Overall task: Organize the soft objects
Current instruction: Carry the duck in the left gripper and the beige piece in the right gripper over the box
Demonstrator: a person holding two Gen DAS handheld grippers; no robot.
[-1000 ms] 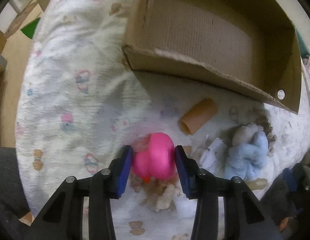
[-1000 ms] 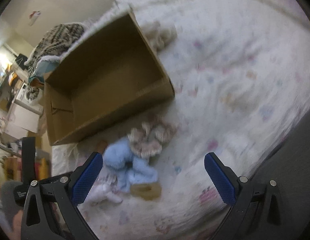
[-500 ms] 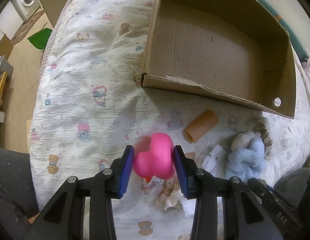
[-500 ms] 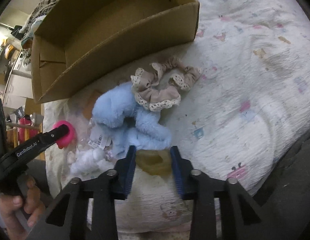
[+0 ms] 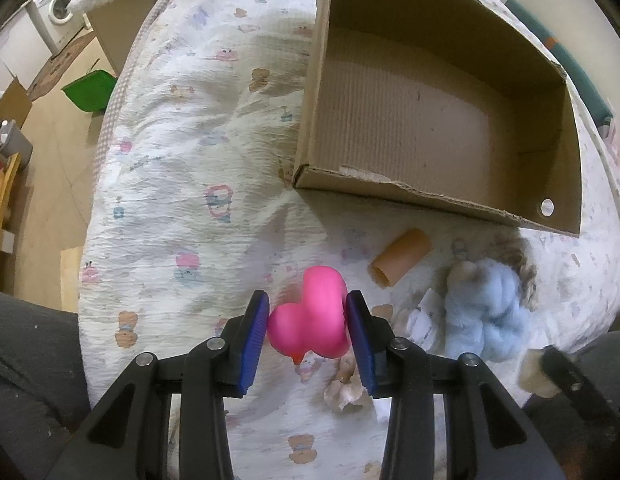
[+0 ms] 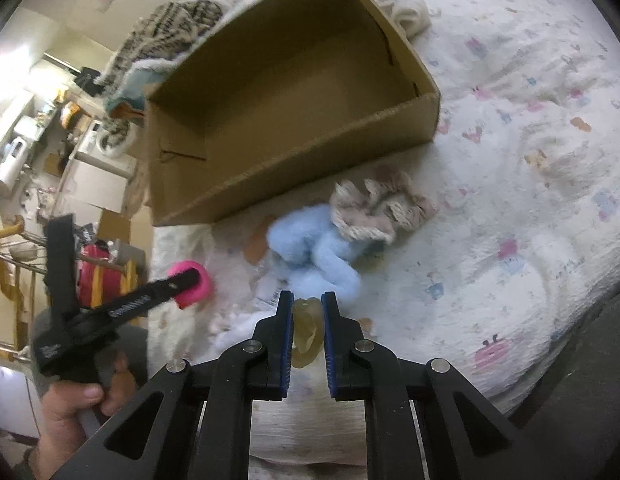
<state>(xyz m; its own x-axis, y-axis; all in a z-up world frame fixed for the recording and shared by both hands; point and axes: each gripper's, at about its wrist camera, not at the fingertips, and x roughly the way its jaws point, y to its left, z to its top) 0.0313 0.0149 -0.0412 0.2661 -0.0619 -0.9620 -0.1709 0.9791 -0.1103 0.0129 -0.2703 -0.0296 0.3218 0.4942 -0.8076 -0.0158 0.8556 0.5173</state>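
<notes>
My left gripper (image 5: 306, 320) is shut on a pink rubber duck (image 5: 310, 316), held a little above the printed bedspread (image 5: 182, 152); the duck (image 6: 192, 284) also shows in the right wrist view with the left gripper (image 6: 182, 280) on it. My right gripper (image 6: 306, 316) is shut on a squashed translucent yellowish soft piece (image 6: 306, 328). A blue plush toy (image 6: 310, 244) (image 5: 482, 312) lies just beyond it, with beige lace scrunchies (image 6: 382, 208) on top. An open empty cardboard box (image 5: 430, 120) (image 6: 278, 120) sits farther back. An orange tube (image 5: 400, 260) lies before the box.
A white fluffy scrap (image 5: 346, 390) and a paper tag (image 6: 270, 292) lie near the plush. The bed's edge drops to a wooden floor with a green bin (image 5: 90, 90) and a washing machine (image 5: 58, 10). A person's hand (image 6: 78, 404) holds the left gripper.
The right gripper closed from wide open onto the yellowish piece in front of the blue plush. The left gripper rose with the pink duck, so more of the bed and box shows.
</notes>
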